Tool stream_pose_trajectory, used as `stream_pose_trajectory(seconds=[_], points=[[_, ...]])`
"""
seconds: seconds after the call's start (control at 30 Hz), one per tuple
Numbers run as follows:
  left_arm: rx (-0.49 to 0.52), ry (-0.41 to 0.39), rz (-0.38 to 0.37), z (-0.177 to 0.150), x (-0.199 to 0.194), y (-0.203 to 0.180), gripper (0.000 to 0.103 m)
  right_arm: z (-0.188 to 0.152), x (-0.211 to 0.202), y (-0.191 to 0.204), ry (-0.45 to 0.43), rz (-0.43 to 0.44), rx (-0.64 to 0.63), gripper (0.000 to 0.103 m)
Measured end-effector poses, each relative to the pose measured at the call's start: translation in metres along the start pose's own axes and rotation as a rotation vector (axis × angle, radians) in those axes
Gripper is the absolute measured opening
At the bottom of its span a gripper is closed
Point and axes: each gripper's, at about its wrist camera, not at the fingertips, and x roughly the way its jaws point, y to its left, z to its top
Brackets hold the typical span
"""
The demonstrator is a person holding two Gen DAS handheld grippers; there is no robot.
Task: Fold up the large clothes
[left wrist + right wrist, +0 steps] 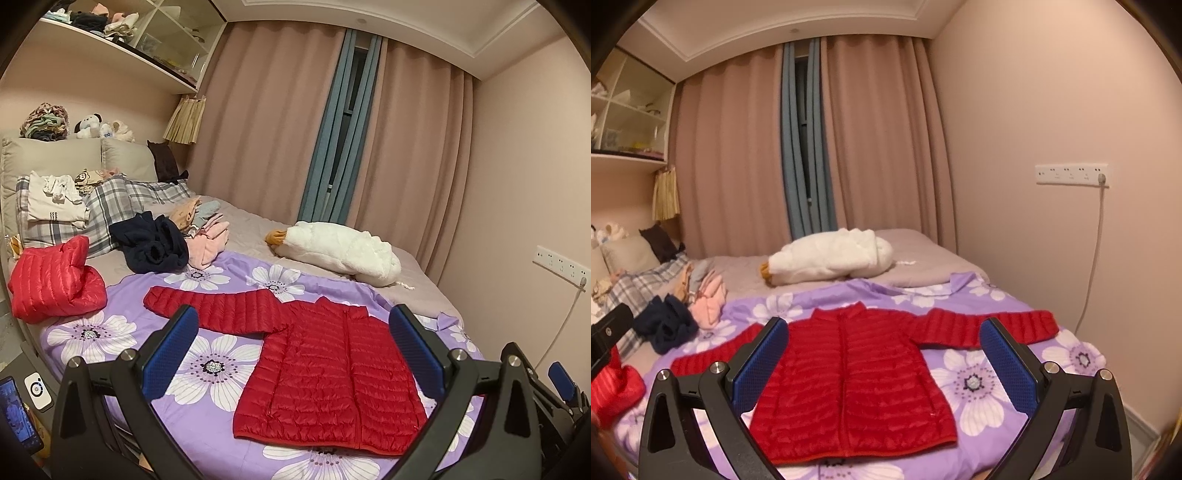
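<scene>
With my left claw [293, 341] and right claw [884, 350] both spread wide and empty above the bed's near edge, I should pinch each outstretched sleeve cuff of the red quilted puffer jacket [849, 376], lying flat on the purple flowered sheet [975, 391], and fold inward evenly.

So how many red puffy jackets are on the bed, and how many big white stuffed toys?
Red quilted puffer jackets: 2, one spread flat on the purple flowered sheet, one folded up near the plaid pillow.
Big white plush goose toys: 1.
Total: 3.
</scene>
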Motion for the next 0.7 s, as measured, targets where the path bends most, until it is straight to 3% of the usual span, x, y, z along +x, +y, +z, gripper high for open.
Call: stream_pose_trajectory(seconds=[0.7], points=[[0.009,0.03,0.004,-0.004,0.0026,0.0053,0.103,0.0026,0.0031,0.0024,0.007,-0.004,-0.015,0.102]])
